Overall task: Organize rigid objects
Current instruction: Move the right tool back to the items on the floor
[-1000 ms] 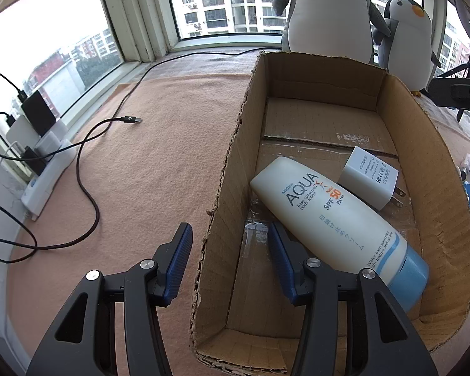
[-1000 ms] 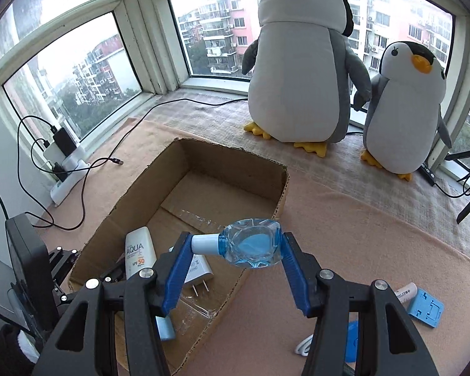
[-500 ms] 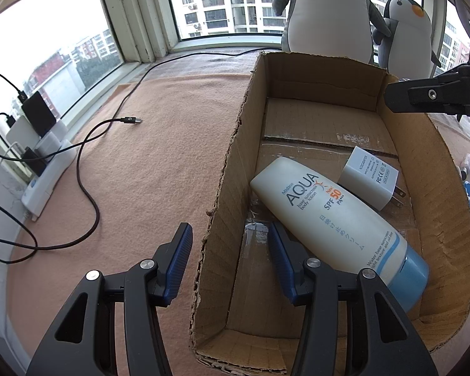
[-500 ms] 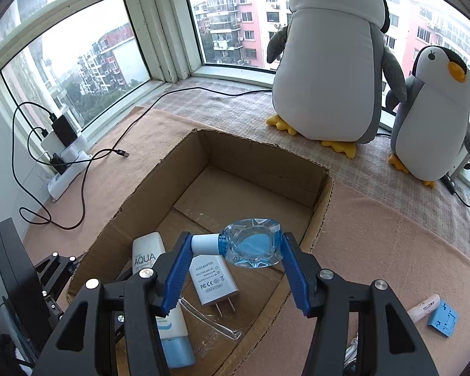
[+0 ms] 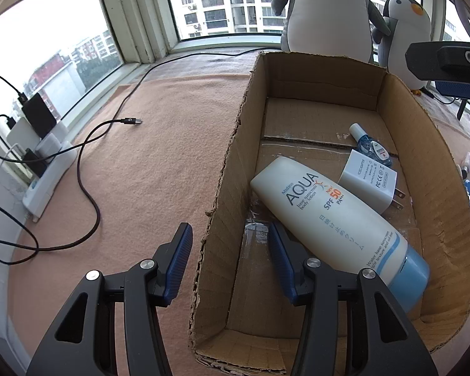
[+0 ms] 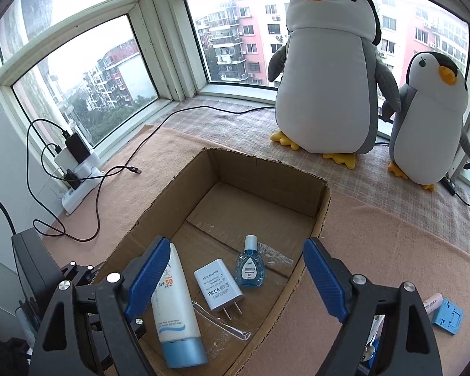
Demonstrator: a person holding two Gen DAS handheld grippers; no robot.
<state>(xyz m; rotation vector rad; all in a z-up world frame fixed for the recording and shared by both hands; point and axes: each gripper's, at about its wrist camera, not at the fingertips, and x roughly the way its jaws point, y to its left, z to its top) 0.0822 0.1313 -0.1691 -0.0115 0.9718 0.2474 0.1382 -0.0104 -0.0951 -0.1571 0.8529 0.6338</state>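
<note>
Your sunscreen tube (image 5: 338,222) reads "AQUA, base sunscreen body lotion, SPF 50 PA+++"; your white charger (image 6: 217,283) shows "FC CE".

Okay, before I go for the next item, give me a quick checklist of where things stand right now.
1. Blue bottle released, lying in the cardboard box: ok.
2. Right gripper empty, its jaws just opened: ok.
3. Left gripper clamped on the box's side wall: ok.
4. Sunscreen tube and white adapter inside the box: ok.
5. Items outside the box, such as the blue holder: not ok.
</note>
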